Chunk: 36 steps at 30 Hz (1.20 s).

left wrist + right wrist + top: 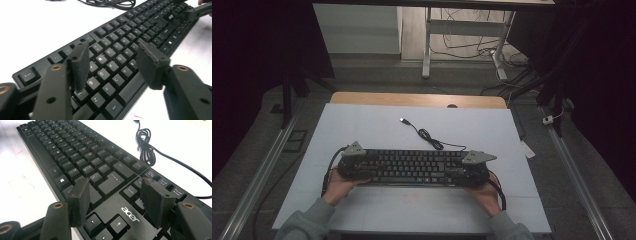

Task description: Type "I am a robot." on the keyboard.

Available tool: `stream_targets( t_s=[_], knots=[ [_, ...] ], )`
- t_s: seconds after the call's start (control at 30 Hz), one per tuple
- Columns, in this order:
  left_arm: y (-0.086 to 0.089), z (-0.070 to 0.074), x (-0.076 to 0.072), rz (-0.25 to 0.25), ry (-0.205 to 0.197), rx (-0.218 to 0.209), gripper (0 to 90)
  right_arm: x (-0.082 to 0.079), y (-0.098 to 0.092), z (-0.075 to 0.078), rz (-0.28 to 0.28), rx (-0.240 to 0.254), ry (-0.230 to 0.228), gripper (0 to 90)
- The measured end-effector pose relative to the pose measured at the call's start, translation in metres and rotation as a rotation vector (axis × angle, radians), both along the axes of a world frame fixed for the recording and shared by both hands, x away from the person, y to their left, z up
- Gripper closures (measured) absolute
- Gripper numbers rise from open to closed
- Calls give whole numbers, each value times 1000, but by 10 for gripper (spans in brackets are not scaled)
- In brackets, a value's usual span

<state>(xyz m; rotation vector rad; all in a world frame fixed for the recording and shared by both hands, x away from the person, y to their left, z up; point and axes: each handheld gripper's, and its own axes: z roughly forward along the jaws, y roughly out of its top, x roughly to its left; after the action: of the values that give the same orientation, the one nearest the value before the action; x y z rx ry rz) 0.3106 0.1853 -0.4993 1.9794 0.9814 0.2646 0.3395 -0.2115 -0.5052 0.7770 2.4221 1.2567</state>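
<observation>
The high view looks forward and down on the worktop (362,125); each tool view skims close over the keyboard (414,167) (shared by all three) from opposite ends.

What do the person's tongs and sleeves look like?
The left tongs and right tongs are black, each with two flat dark pads and brass-coloured screw heads. Each carries a grey three-cornered plate and trails a black cable. The person wears grey-green sleeves.

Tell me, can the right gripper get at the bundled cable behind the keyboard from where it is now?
Probably yes. The right gripper sits open over the keyboard's right end, gripping nothing, and the coiled cable lies just beyond the far edge on bare white table, with nothing between.
</observation>
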Motion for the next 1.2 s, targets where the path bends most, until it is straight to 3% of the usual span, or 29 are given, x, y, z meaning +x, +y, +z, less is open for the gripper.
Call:
stream_targets(
  t_s=[0.17,0.37,1.2],
  knots=[
    [5,2,1,39,6,-2,344,1,0,0,0,2,-1,411],
    [11,3,3,62,17,-11,324,2,0,-1,4,8,0,411],
    [7,7,14,35,9,35,319,0,-1,-1,-3,-1,5,412]
  ],
)
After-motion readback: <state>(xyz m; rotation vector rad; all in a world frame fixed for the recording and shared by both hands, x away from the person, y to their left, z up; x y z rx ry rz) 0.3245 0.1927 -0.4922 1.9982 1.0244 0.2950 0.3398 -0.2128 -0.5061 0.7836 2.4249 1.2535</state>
